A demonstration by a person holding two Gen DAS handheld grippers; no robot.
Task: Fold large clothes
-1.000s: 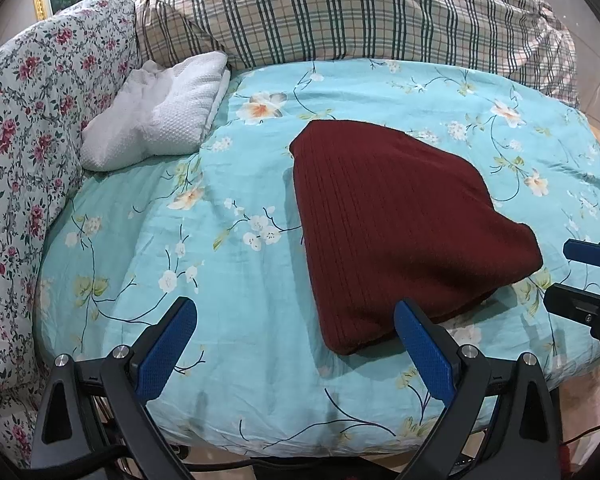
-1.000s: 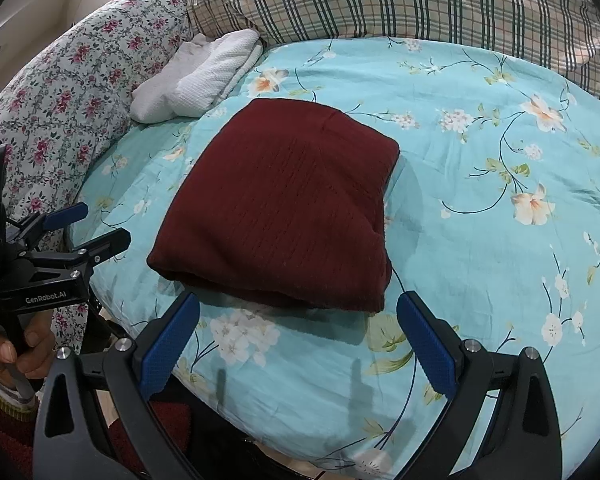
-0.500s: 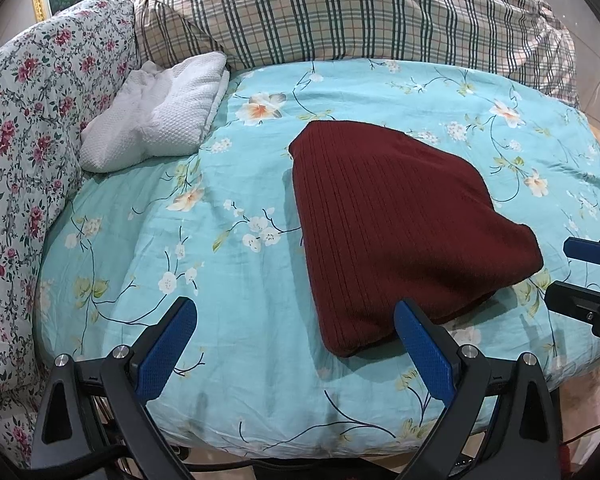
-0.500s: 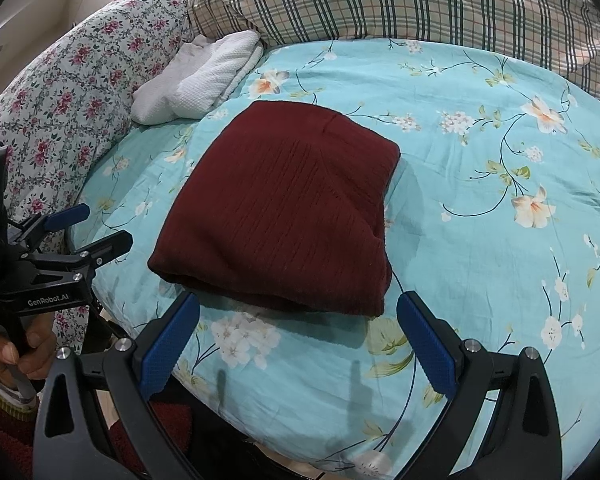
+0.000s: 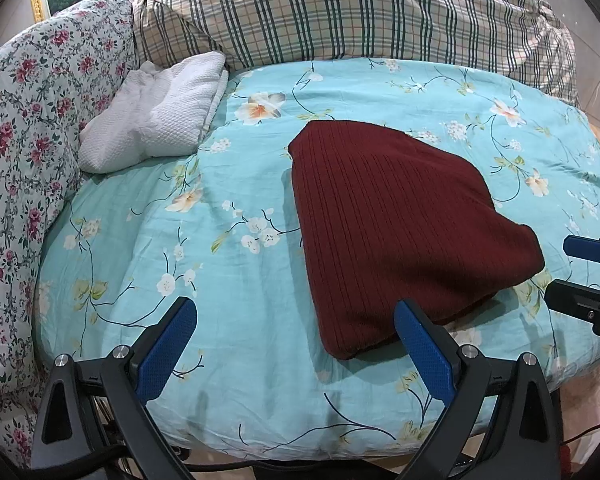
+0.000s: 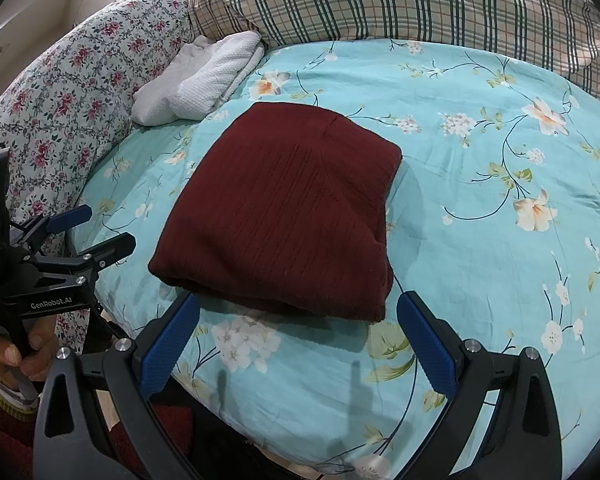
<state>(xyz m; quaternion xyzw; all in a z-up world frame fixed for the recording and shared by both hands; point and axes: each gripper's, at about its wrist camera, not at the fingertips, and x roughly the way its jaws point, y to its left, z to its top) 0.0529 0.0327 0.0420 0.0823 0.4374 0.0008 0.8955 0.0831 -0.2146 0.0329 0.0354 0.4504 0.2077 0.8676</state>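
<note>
We see the dark red knit garment [image 5: 400, 224] lying folded into a compact stack on the turquoise flowered bedsheet [image 5: 204, 264], near the bed's front edge, well apart from the folded white towel [image 5: 156, 120] by the rose-print quilt [image 5: 24, 128] and the plaid bedding [image 5: 340, 12] behind. Our left gripper [image 5: 296, 344] hangs over the front edge with its blue-padded fingers [image 5: 166, 346] spread wide and empty, one pad seemingly just short of the garment's near corner, though the fisheye makes that gap hard to judge. Our right gripper [image 6: 298, 338] is likewise spread and holding nothing, hovering just before the stack's near edge, and a hand [image 6: 18, 346] grips the left tool's handle.
</note>
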